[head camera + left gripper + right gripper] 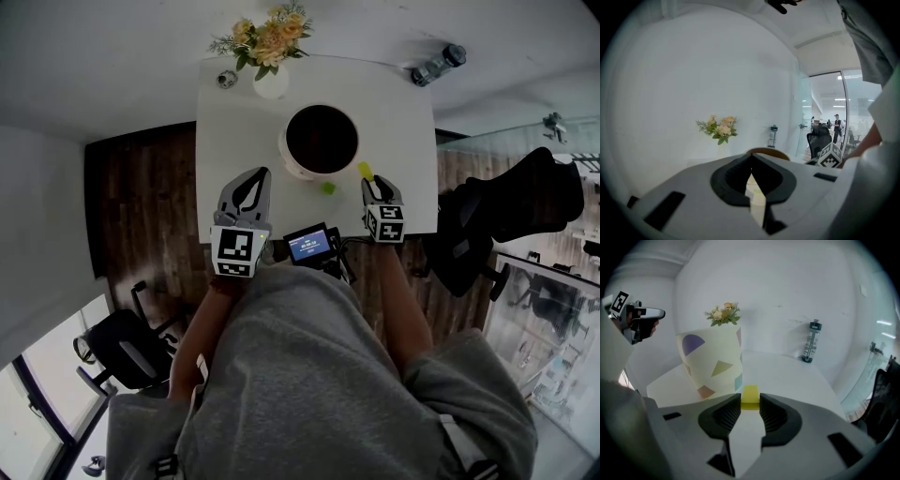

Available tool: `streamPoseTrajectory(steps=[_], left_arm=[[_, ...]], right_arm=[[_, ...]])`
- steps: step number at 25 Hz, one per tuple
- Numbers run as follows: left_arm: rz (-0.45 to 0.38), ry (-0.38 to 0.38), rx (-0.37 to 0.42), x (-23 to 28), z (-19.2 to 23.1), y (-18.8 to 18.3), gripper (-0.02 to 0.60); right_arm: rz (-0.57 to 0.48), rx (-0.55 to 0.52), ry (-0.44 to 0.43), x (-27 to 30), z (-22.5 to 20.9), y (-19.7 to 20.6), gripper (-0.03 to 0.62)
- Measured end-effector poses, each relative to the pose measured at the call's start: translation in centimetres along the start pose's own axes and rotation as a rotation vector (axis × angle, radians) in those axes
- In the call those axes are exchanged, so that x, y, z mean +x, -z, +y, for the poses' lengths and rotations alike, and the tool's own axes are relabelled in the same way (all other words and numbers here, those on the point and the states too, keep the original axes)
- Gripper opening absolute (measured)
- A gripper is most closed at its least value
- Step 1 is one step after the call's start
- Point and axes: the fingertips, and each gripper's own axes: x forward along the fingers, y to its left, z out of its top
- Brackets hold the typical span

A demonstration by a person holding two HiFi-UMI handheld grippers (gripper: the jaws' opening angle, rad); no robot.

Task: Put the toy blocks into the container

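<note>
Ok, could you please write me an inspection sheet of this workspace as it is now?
Surface: white table, no spills seen.
Job's things: container upright mid-table, its inside too dark to read; yellow block in the right gripper; green block on the table beside the container.
Clutter: vase of flowers and a small grey object at the far edge; water bottle upright at the far right corner.
Grippers: left gripper shut, empty; right gripper shut on the yellow block, near the container.
Cables: none on the table; dark leads seem to run beside the small screen at the person's chest.
Surroundings: dark wood floor, office chairs, glass partition.
</note>
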Motion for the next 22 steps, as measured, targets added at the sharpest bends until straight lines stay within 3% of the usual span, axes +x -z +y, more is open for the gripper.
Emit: streamPoseTrajectory(steps=[16,22], left_arm=[[-0.025,0.003,-0.002,-0.7,-0.3,-0.6,0.008],[-0.028,-0.012,-0.005,-0.9,0.2,-0.5,0.008]], right_arm=[[-0.286,-0.053,0.043,-5.1,-0.2,-13.3,0.124],[-0.386,-0.073,0.001,-6.1,2.0,-18.2,0.123]])
